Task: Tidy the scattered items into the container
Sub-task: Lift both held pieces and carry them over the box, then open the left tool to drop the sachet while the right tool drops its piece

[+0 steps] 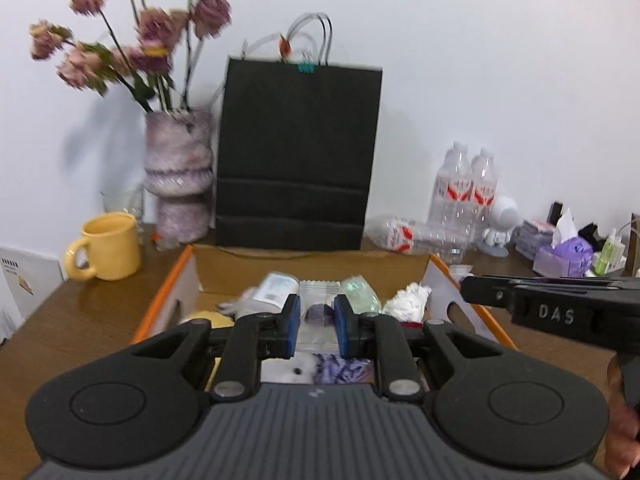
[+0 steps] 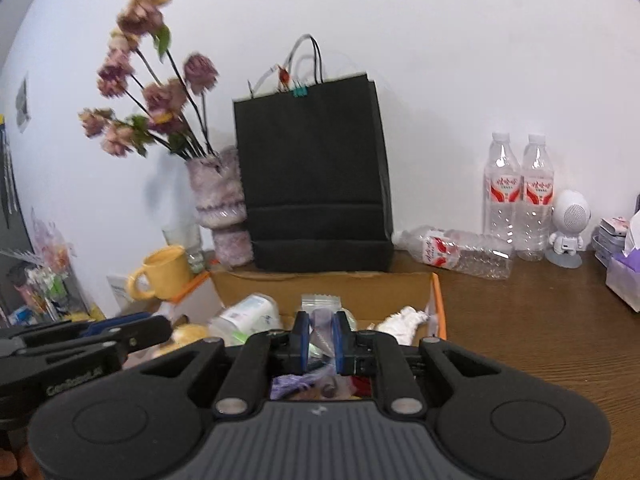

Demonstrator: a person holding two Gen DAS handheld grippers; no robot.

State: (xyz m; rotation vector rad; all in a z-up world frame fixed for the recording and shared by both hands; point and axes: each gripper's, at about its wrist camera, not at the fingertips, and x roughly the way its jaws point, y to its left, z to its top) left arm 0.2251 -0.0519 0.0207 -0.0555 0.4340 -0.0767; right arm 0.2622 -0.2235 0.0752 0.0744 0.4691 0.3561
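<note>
An orange-edged cardboard box (image 1: 168,292) sits on the brown table and holds several items: a white bottle (image 1: 276,286), a clear packet (image 1: 318,292), a pale green bottle (image 1: 360,290), white crumpled tissue (image 1: 410,300) and purple yarn (image 1: 340,368). My left gripper (image 1: 316,328) hovers over the box, open with a gap between its blue pads, holding nothing. My right gripper (image 2: 320,340) hovers over the same box (image 2: 438,296), its blue pads parted by a narrow gap; the clear packet (image 2: 320,304) lies behind them. The right gripper also shows at the right of the left wrist view (image 1: 560,312).
A black paper bag (image 1: 298,152) stands behind the box. A vase of pink flowers (image 1: 178,176) and a yellow mug (image 1: 106,246) are at left. Two upright water bottles (image 2: 520,196), one lying bottle (image 2: 456,252), a white robot figure (image 2: 568,228) and a tissue box (image 1: 564,256) are at right.
</note>
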